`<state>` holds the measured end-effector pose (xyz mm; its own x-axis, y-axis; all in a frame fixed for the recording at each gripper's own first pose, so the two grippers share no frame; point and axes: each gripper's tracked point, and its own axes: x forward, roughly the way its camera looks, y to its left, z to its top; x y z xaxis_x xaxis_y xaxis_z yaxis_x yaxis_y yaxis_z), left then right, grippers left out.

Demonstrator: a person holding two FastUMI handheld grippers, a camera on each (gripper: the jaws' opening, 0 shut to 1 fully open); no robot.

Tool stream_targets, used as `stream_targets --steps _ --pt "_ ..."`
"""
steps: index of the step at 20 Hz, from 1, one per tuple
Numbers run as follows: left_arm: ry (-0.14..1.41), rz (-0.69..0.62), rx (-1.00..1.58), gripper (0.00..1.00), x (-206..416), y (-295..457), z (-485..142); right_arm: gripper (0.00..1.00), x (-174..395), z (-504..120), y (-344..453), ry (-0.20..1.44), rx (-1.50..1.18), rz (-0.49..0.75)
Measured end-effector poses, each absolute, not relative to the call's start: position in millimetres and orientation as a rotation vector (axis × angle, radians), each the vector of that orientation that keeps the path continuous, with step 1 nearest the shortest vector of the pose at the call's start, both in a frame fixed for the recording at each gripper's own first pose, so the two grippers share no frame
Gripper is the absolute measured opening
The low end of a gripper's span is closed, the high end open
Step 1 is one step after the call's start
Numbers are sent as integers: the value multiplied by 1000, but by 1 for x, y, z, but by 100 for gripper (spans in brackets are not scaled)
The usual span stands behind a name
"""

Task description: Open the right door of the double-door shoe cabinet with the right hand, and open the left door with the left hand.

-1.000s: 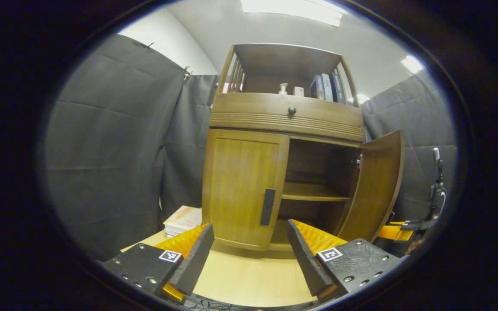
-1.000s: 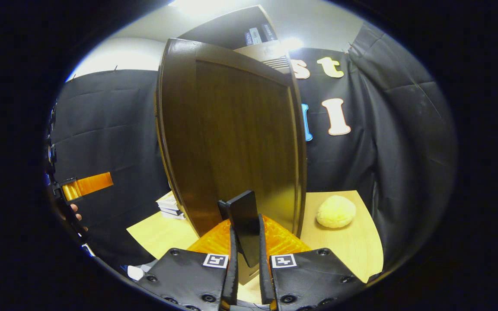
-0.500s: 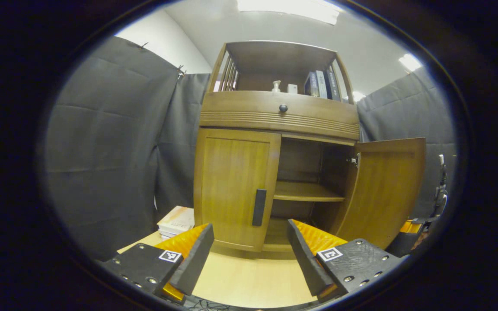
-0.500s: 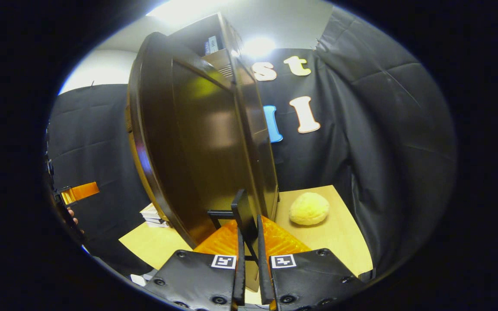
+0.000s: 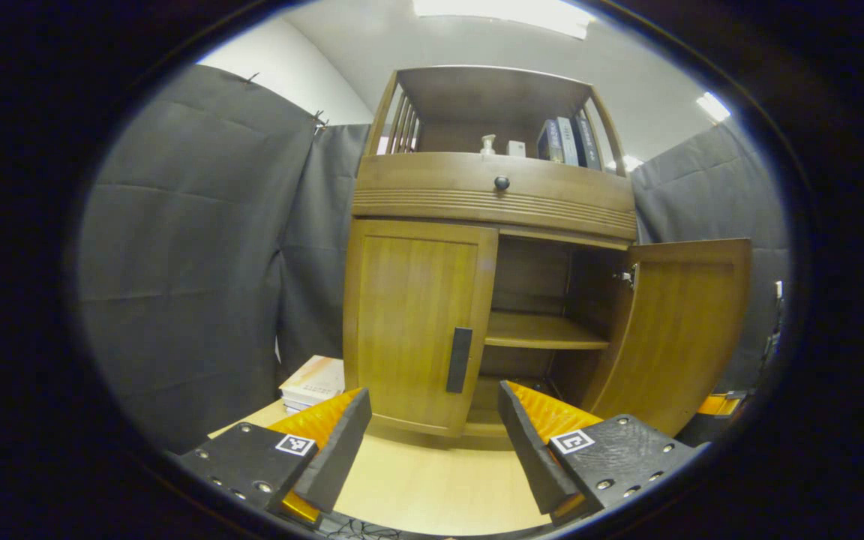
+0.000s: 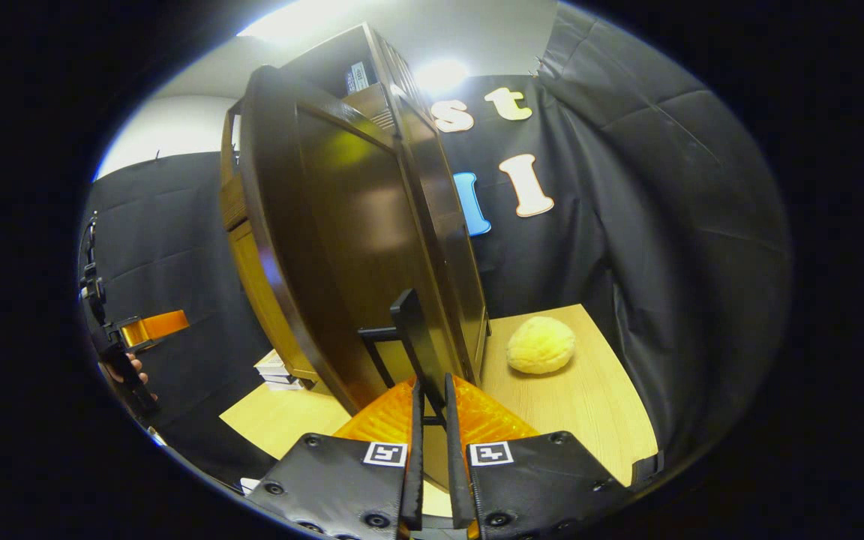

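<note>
The wooden shoe cabinet (image 5: 493, 196) stands ahead in the left gripper view. Its left door (image 5: 413, 322) is closed, with a black vertical handle (image 5: 459, 360) at its inner edge. The right door (image 5: 683, 330) is swung wide open, baring the inner shelf (image 5: 541, 334). My left gripper (image 5: 432, 450) hangs open low in front of the left door, apart from it. In the right gripper view the right door (image 6: 357, 240) shows its dark outer face, and my right gripper (image 6: 430, 409) is shut on the lower end of its black handle (image 6: 411, 330).
A stack of books (image 5: 316, 379) lies on the light wood table (image 5: 432, 487) left of the cabinet. A yellow plush ball (image 6: 541, 345) rests on the table (image 6: 597, 405) to the right of the open door. Black cloth walls close in on both sides.
The right door has swung further open over the last second. The handle now sits further out between the right fingers. The left gripper has stayed open in front of the left door.
</note>
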<state>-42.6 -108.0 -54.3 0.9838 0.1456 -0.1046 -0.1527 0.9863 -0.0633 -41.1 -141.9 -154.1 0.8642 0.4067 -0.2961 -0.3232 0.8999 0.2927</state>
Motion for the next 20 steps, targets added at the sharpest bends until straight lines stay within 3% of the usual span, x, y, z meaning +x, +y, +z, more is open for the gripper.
stream_targets --steps 4,5,6,8,9,10,12,13,14,17,18,20 --pt "105 152 -95 99 -34 -108 -56 15 -59 -148 -160 328 219 350" --pt "92 149 -82 99 -29 -106 -55 6 -62 -146 -166 317 222 332" --pt "89 153 -64 99 -23 -102 -54 16 -64 -146 -172 307 217 312" --pt "86 146 -48 99 -15 -97 -56 22 -70 -147 -184 301 193 277" --pt "84 139 -55 99 -9 -98 -55 46 -73 -145 -188 296 185 266" --pt "81 135 -70 99 -4 -99 -54 46 -76 -142 -189 290 183 258" --pt "75 128 -106 99 6 -102 -54 73 -79 -137 -193 282 195 233" --pt "74 126 -123 99 11 -102 -54 74 -83 -136 -195 277 210 215" --pt "80 125 -134 99 16 -102 -56 89 -83 -132 -196 276 223 193" --pt "91 129 -127 99 27 -100 -57 92 -90 -125 -200 267 243 123" --pt "82 126 -112 99 31 -99 -56 98 -93 -124 -200 271 253 102" --pt "73 95 -84 99 44 -101 -55 98 -99 -120 -200 274 256 58"
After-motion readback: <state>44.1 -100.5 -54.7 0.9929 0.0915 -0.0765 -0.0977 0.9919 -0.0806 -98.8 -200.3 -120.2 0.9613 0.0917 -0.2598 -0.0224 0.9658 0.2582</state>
